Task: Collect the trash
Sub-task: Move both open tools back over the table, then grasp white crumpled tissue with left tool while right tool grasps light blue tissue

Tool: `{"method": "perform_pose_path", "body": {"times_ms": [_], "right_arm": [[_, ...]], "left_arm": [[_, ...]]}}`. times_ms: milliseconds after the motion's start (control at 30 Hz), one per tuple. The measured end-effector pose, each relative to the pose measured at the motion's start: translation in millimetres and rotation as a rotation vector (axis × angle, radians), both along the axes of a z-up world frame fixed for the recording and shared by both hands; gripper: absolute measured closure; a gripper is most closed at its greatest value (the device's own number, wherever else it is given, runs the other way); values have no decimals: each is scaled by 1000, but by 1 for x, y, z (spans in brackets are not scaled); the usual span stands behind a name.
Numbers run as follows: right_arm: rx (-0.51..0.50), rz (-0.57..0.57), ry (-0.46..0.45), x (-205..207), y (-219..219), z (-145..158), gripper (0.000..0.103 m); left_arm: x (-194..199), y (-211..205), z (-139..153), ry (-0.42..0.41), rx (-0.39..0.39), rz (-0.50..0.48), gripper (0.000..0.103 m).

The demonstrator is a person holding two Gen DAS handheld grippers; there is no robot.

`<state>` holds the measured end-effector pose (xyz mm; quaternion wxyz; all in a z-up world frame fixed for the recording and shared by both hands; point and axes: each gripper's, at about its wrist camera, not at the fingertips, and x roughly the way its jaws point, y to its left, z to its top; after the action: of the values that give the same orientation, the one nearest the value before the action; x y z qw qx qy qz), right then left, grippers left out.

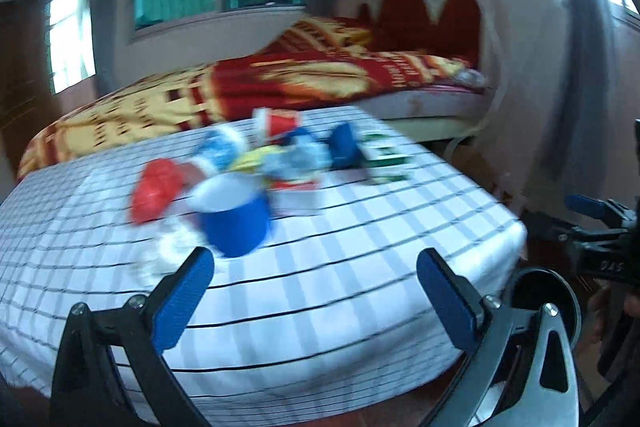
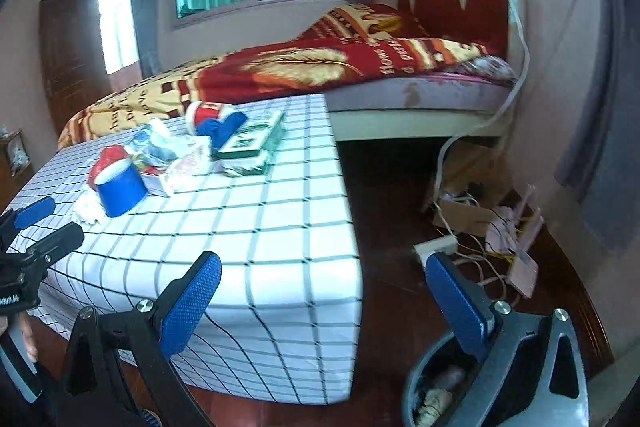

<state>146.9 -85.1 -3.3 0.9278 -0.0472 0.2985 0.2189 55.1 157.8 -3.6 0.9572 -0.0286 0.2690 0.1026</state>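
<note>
A pile of trash lies on a table with a white checked cloth (image 1: 340, 267) (image 2: 260, 227): a blue cup (image 1: 236, 223) (image 2: 120, 193), a red bag (image 1: 154, 195) (image 2: 106, 159), a red-and-white cup (image 1: 276, 125) (image 2: 202, 117), crumpled tissue (image 1: 168, 251) (image 2: 88, 207), a green-and-white box (image 1: 384, 157) (image 2: 250, 143) and wrappers. My left gripper (image 1: 314, 275) is open and empty, just short of the blue cup. My right gripper (image 2: 324, 287) is open and empty over the table's right corner. A bin (image 2: 440, 387) holding trash stands on the floor below the right gripper.
A bed with a red and yellow blanket (image 2: 320, 67) stands behind the table. Cables, a power strip (image 2: 436, 247) and a cardboard box (image 2: 464, 215) lie on the dark floor at the right. The left gripper shows in the right wrist view (image 2: 36, 223).
</note>
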Motion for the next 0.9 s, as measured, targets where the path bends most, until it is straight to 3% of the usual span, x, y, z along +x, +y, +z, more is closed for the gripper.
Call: {"method": "perform_pose_path", "body": {"times_ms": [100, 233, 367, 500, 767, 900], "right_arm": [[2, 24, 6, 3, 22, -2, 0], [27, 46, 9, 11, 48, -3, 0], [-10, 42, 40, 25, 73, 2, 0], [47, 46, 72, 39, 84, 3, 0], [17, 122, 82, 54, 123, -5, 0], [5, 171, 98, 62, 142, -11, 6]], "left_arm": [[-1, 37, -11, 29, -38, 71, 13], [-4, 74, -28, 62, -72, 163, 13], [2, 94, -35, 76, -73, 205, 13], [9, 103, -39, 83, -77, 198, 13], [35, 116, -46, 125, -103, 163, 13], [45, 122, -52, 143, -133, 144, 22]]}}
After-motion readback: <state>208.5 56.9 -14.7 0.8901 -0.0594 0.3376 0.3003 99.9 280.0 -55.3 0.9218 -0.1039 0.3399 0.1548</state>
